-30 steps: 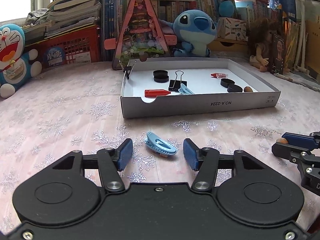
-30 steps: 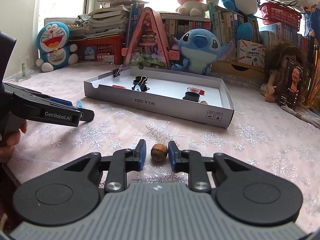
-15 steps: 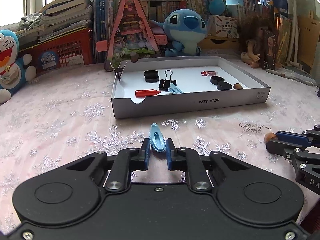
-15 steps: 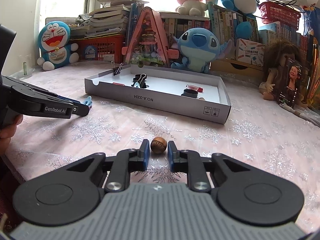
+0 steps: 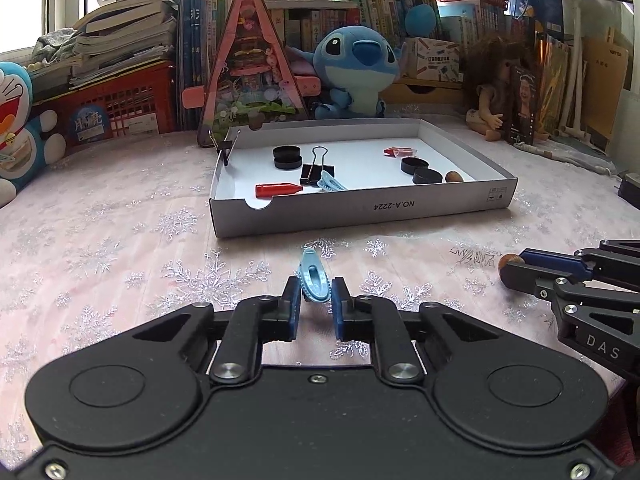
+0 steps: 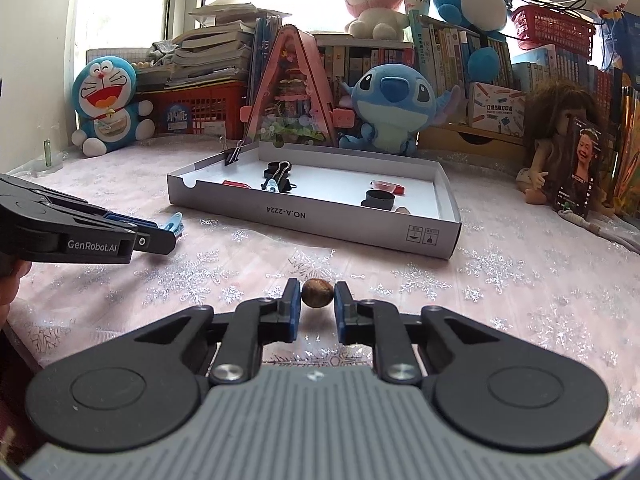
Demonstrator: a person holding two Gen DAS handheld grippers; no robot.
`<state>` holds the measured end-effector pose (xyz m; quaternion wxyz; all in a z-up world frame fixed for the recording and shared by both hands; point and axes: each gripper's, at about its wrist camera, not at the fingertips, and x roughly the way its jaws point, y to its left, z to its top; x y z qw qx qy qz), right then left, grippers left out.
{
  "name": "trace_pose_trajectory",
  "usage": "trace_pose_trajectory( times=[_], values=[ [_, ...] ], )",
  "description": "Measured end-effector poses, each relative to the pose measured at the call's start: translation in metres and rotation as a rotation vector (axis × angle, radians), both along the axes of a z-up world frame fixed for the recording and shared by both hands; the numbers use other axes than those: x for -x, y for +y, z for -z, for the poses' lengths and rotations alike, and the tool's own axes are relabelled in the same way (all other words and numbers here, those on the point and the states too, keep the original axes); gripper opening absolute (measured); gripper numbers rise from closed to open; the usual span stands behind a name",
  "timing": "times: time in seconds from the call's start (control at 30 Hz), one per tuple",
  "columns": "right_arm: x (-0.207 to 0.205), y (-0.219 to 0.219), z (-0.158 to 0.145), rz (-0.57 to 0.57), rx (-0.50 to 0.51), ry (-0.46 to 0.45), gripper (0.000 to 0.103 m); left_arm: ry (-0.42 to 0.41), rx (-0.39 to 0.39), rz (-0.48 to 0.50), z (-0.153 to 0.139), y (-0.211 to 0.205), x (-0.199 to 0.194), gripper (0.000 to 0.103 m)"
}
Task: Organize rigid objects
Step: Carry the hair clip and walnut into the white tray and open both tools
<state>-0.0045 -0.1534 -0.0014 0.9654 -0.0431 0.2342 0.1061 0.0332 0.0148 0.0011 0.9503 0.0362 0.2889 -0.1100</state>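
Note:
In the left wrist view my left gripper (image 5: 315, 294) is shut on a light blue hair clip (image 5: 313, 276), which sticks out forward between the pads, just above the pink snowflake cloth. Seen from the right wrist, my right gripper (image 6: 317, 295) is shut on a small brown nut (image 6: 317, 293). The same nut (image 5: 508, 261) shows at the tip of the right gripper (image 5: 520, 270) at the right of the left wrist view. A shallow grey box (image 5: 360, 210) lies ahead. It holds black caps, a black binder clip, a red marker, another blue clip and a brown nut.
Plush toys, a pink triangular toy house (image 5: 248, 76), a red crate (image 5: 116, 110), books and a doll (image 5: 492, 100) line the back. A binder clip (image 5: 225, 147) is clamped on the box's left rim. A hand (image 6: 10, 280) holds the left gripper (image 6: 176, 227).
Both grippers closed: the left on the blue hair clip, which turned to point forward, and the right on the nut. Both items have lifted slightly off the cloth.

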Motion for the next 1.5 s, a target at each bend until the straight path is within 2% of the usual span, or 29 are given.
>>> trace_pose_trajectory(
  times=[0.2,0.53,0.73,0.97,1.2,1.5],
  values=[
    [-0.008,0.000,-0.005,0.033,-0.010,0.002,0.022,0.012,0.016,-0.023,-0.008,0.002,-0.007,0.015],
    [-0.030,-0.003,-0.025,0.057,-0.037,-0.031,0.022,-0.020,0.027,-0.032,-0.029,0.002,-0.024,0.015],
    [-0.049,-0.011,-0.035,0.080,-0.059,-0.032,0.022,-0.039,0.031,-0.037,-0.041,-0.001,-0.042,0.015],
    [-0.075,-0.026,-0.044,0.117,-0.088,-0.016,0.022,-0.050,0.073,-0.045,-0.053,0.000,-0.072,0.015],
    [-0.100,-0.040,-0.045,0.164,-0.133,0.012,0.022,-0.028,0.094,-0.067,-0.051,0.002,-0.104,0.015],
    [-0.131,-0.043,-0.036,0.198,-0.127,0.034,0.022,-0.009,0.108,-0.117,-0.041,0.001,-0.141,0.015]
  ],
)
